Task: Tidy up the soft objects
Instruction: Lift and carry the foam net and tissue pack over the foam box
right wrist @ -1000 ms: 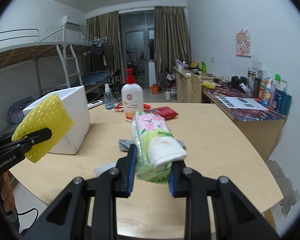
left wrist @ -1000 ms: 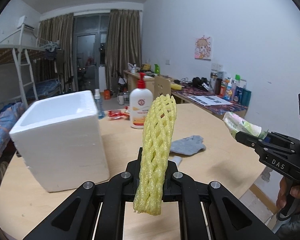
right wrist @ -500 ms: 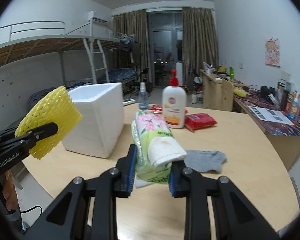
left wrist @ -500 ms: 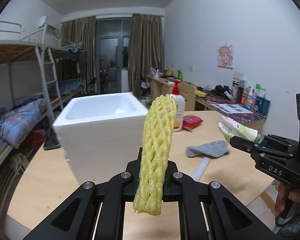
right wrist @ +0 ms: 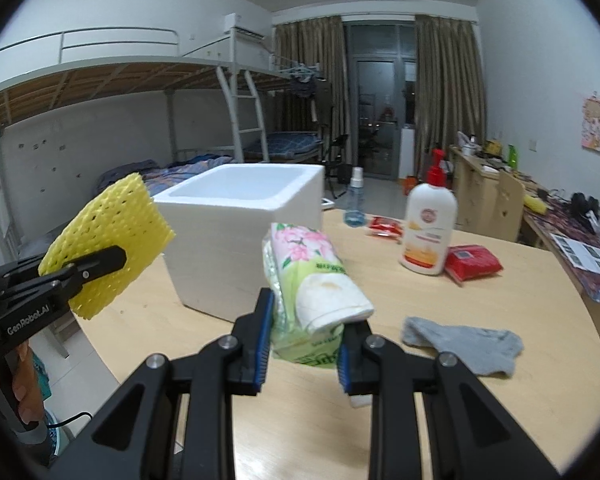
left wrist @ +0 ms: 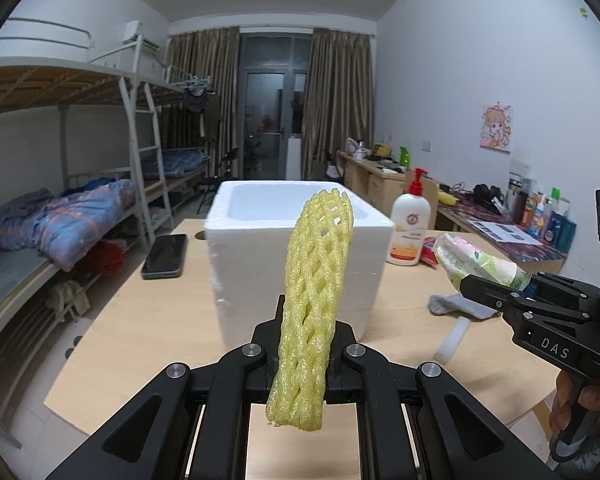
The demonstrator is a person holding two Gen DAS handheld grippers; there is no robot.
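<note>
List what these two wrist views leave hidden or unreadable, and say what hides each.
- Floor of the foam box: both views, hidden by its walls.
- Pump bottle label text: too small and blurred.
- White strip by the grey sock: right view, mostly behind the right gripper.

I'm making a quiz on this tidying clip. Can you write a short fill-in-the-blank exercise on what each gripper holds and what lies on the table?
1. The left gripper is shut on a ____ foam net.
2. The right gripper is shut on a tissue pack printed with pink ____.
3. The white foam box stands with its top ____.
4. A ____ sock lies flat on the table.

Missing words: yellow; flowers; open; grey
</note>
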